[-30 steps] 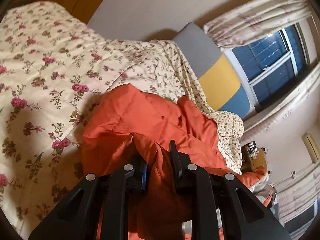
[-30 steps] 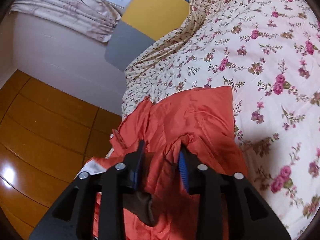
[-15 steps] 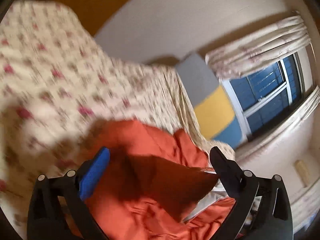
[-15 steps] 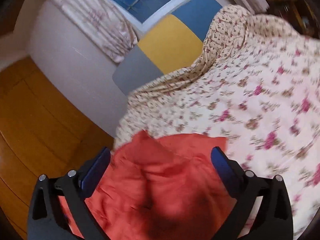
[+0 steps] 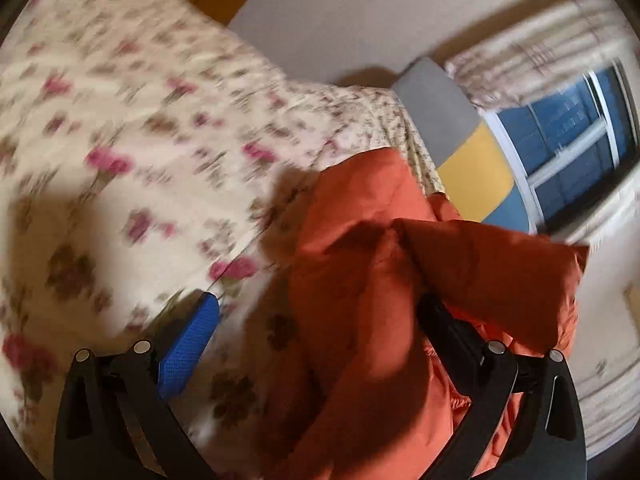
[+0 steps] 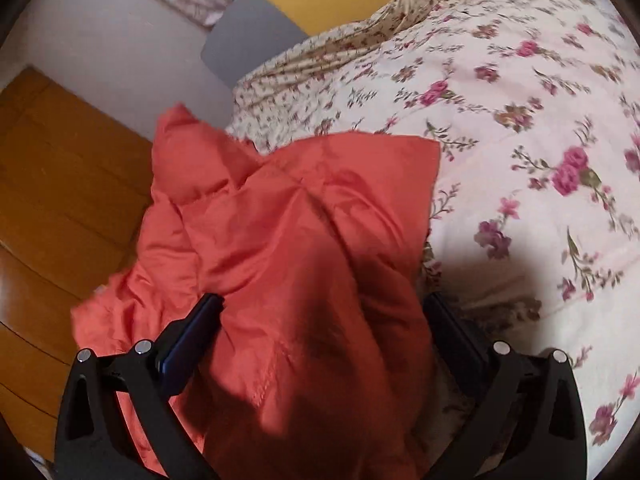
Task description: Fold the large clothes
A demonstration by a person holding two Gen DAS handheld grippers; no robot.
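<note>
An orange padded garment lies bunched on a floral bedspread. My left gripper is open wide just above it, holding nothing; the blue left pad hangs over the bedspread and the right finger is against the orange cloth. In the right wrist view the same garment lies partly folded at the bed's edge. My right gripper is open, jaws either side of the cloth, gripping nothing.
A grey, yellow and blue headboard stands at the bed's far end, under a window with curtains. A wooden floor lies beside the bed. The bedspread stretches to the right of the garment.
Both grippers were shut on the orange garment a second ago. Both have opened wide and let it go; the cloth now lies on the bed. The left view has swung sideways.
</note>
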